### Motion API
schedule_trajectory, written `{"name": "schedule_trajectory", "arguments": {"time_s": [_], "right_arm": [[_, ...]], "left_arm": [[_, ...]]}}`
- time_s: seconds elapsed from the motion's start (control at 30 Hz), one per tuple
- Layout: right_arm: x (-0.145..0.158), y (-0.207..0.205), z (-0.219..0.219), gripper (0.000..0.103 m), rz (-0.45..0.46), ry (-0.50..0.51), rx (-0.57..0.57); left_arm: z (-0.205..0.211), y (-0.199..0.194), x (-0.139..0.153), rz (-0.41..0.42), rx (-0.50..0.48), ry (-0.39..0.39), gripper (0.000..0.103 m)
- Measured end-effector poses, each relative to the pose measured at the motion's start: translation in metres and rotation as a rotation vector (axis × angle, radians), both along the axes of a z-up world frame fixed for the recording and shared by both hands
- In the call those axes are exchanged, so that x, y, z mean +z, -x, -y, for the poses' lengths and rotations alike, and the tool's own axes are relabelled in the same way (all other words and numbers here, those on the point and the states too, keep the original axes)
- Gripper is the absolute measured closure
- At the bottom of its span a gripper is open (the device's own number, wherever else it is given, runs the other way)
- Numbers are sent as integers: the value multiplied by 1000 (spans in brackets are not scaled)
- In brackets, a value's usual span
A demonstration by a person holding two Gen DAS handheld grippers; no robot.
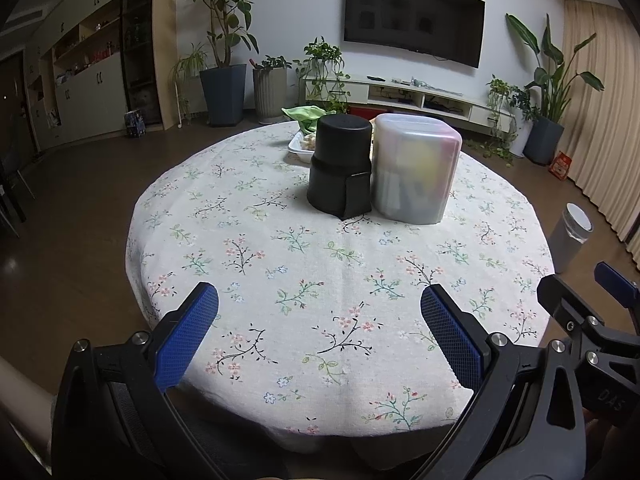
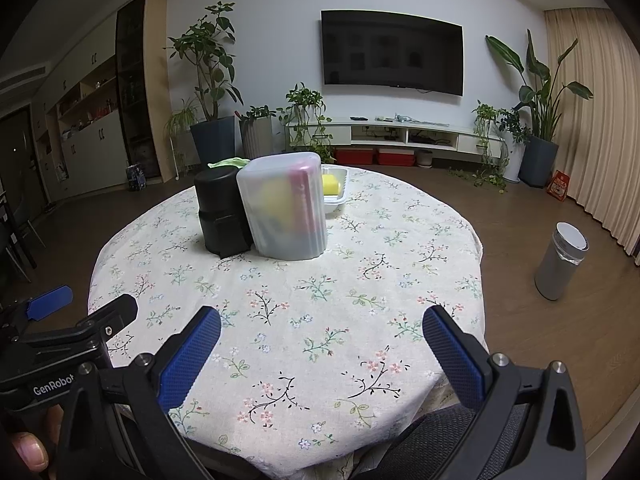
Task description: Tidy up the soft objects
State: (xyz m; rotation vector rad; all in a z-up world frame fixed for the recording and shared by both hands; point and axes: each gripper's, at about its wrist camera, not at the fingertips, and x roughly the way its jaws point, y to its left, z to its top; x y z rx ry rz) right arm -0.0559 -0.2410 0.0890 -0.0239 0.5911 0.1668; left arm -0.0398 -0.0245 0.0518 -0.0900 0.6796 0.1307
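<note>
I've got the left gripper (image 1: 319, 312) and right gripper (image 2: 321, 334) both spread wide, empty, over the near edge of the floral worktop (image 1: 280, 264). "GenRobot" reads on the left unit. Mid-worktop: one black container (image 1: 340, 166) touching one frosted bin (image 1: 416, 168), contents blurred. Behind them, mostly hidden: one white tray (image 2: 338, 192) with a yellow sponge (image 2: 331, 184), plus green cloth (image 1: 302, 114).

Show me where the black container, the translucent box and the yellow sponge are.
black container (image 1: 340, 148), left wrist view, front wall
translucent box (image 2: 280, 208), right wrist view, front wall
yellow sponge (image 2: 331, 185), right wrist view, visible side
</note>
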Motion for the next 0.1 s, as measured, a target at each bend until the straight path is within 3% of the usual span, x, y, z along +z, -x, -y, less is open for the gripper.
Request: {"name": "schedule_trajectory", "arguments": {"time_s": [0.1], "right_arm": [[0, 0, 0, 0, -1, 0, 1]], "left_arm": [[0, 0, 0, -2, 1, 2, 0]]}}
